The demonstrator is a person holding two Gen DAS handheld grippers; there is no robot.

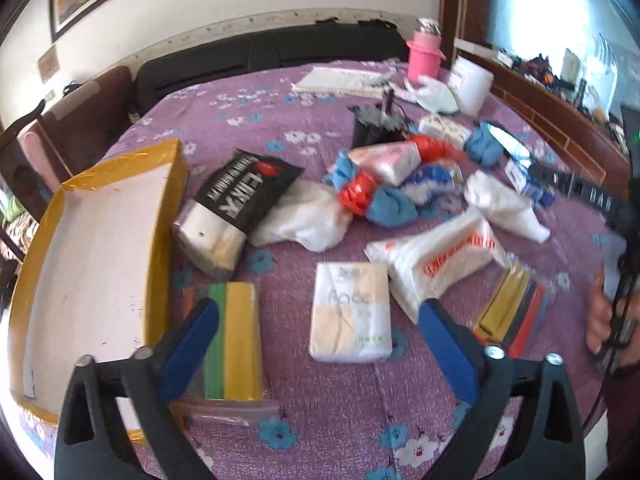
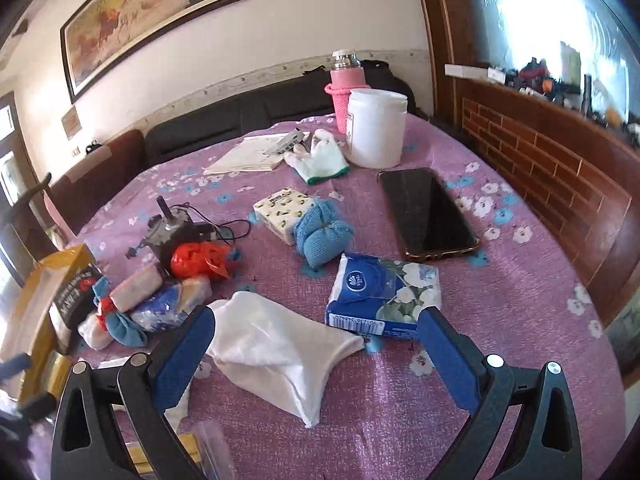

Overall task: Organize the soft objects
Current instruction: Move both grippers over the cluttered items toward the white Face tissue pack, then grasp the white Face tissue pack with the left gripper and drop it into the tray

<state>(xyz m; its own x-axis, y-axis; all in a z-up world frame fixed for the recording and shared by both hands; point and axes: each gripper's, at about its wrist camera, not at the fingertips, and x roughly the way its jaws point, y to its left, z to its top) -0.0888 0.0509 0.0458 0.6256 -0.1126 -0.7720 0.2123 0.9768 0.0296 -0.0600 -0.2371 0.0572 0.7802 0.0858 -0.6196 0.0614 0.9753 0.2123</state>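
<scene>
Both grippers hang over the desk [image 1: 328, 420] with jaws released and nothing between them. Below the left gripper [image 1: 316, 344] lies a tissue pack [image 1: 352, 316], near the desk's front edge, with the yellow box [image 1: 92, 248] at its left edge. Below the right gripper [image 2: 316, 350] lies a white cloth [image 2: 276, 356], a blue pack [image 2: 384, 296] just beside it.

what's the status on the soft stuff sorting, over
Left claw open, empty. Right claw open above crumpled white cloth. Yellow-taped cardboard tray holds nothing visible. Black smartphone, grey motor amid clutter.
</scene>
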